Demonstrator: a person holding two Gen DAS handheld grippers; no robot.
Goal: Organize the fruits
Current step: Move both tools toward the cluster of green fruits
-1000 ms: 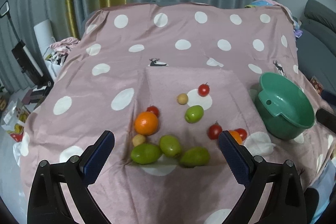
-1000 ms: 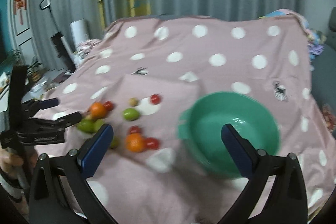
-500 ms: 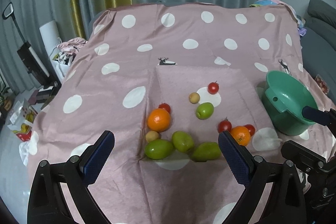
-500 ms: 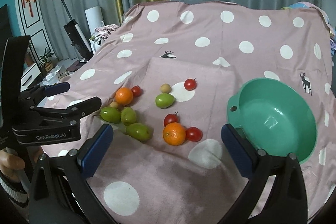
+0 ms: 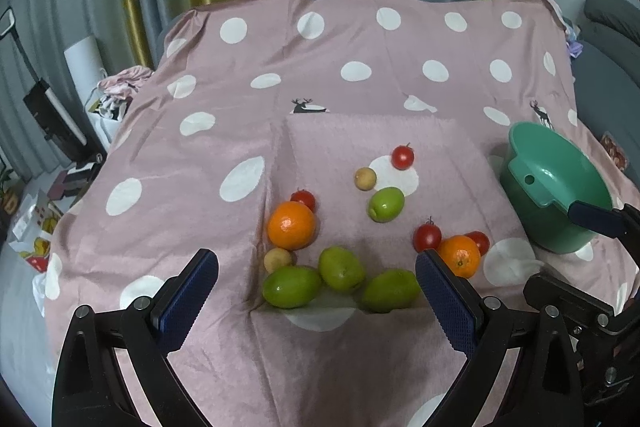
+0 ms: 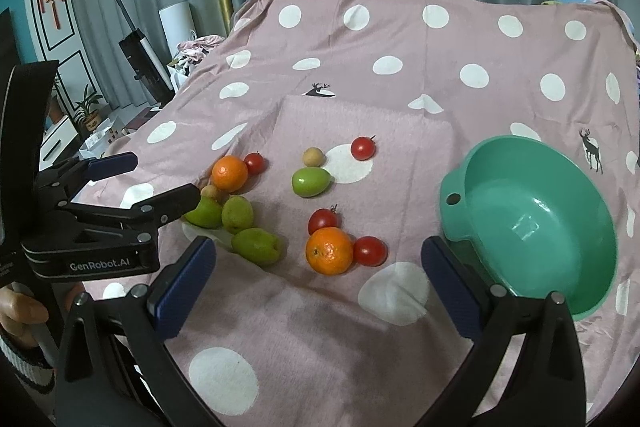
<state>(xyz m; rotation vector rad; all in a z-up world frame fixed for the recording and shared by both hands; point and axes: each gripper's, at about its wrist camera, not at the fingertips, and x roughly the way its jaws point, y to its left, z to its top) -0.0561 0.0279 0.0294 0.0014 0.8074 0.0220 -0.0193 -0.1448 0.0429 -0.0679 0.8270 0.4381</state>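
Left wrist view: your left gripper (image 5: 316, 285) hangs with jaws spread wide and nothing between them, above the near edge of the pink dotted cloth (image 5: 360, 47). The fruits lie loose on the cloth ahead of it: three green fruits (image 5: 291, 286) in a row nearest the fingers, a small tan fruit (image 5: 277, 259) touching the leftmost, an orange (image 5: 291, 225) just behind with a tomato (image 5: 303, 199) against it. Farther back sit a fourth green fruit (image 5: 386, 203), another tan fruit (image 5: 365, 178) and a tomato (image 5: 402, 156). To the right, a second orange (image 5: 460, 255) lies between two tomatoes (image 5: 427, 237). The green bowl (image 5: 552, 183) stands well right of the fruit, empty. Right wrist view: your right gripper (image 6: 318, 285) is likewise released, wide open and holding nothing, near the second orange (image 6: 330, 251). The bowl (image 6: 532, 219) sits right of the fingers, on the cloth (image 6: 400, 27). Your left gripper (image 6: 156, 179) shows at left, open, its lower finger over the green cluster (image 6: 238, 214).
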